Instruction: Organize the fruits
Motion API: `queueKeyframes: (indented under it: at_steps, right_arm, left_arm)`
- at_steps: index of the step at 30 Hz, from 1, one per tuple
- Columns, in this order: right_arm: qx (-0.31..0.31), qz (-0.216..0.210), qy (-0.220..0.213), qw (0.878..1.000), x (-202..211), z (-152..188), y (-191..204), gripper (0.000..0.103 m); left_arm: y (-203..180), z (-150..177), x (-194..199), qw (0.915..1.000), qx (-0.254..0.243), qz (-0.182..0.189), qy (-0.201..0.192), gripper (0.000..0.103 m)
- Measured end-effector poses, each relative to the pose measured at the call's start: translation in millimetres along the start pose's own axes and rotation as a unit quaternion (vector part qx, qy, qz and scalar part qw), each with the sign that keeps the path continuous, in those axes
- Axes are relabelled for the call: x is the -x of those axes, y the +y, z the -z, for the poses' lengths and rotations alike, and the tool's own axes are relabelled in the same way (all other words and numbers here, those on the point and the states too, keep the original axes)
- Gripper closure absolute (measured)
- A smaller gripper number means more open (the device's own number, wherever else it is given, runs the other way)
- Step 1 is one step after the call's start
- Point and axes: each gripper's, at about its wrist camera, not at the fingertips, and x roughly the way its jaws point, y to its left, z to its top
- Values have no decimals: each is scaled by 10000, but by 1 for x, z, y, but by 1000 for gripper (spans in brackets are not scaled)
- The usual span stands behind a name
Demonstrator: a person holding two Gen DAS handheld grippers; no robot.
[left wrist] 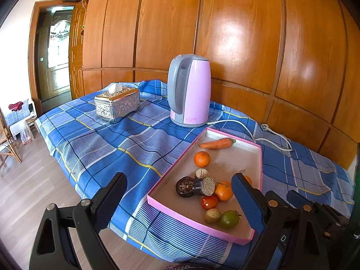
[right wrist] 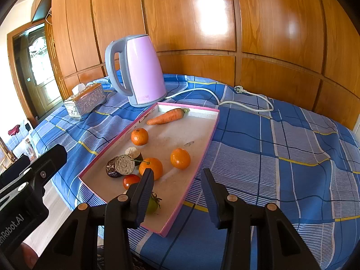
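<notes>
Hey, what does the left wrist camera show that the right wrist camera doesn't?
Only the left wrist view: a small yellowish fruit beside the green tomato, and the open left gripper seen along its own fingers.

Only the right wrist view: a third orange, all but hidden behind a finger in the left view, and nothing held in the right gripper.

Both: the pink tray, carrot, red tomato, kettle, tissue box and checked cloth.
</notes>
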Motion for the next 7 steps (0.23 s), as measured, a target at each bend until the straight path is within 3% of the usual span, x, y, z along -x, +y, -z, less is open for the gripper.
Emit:
queueKeyframes:
  at_steps: [7]
  right_arm:
    - [-20,-12,16,10000,-2,1,-1,59]
  left_arm:
    - [-3,1,2,9998,-93,30,-160,9]
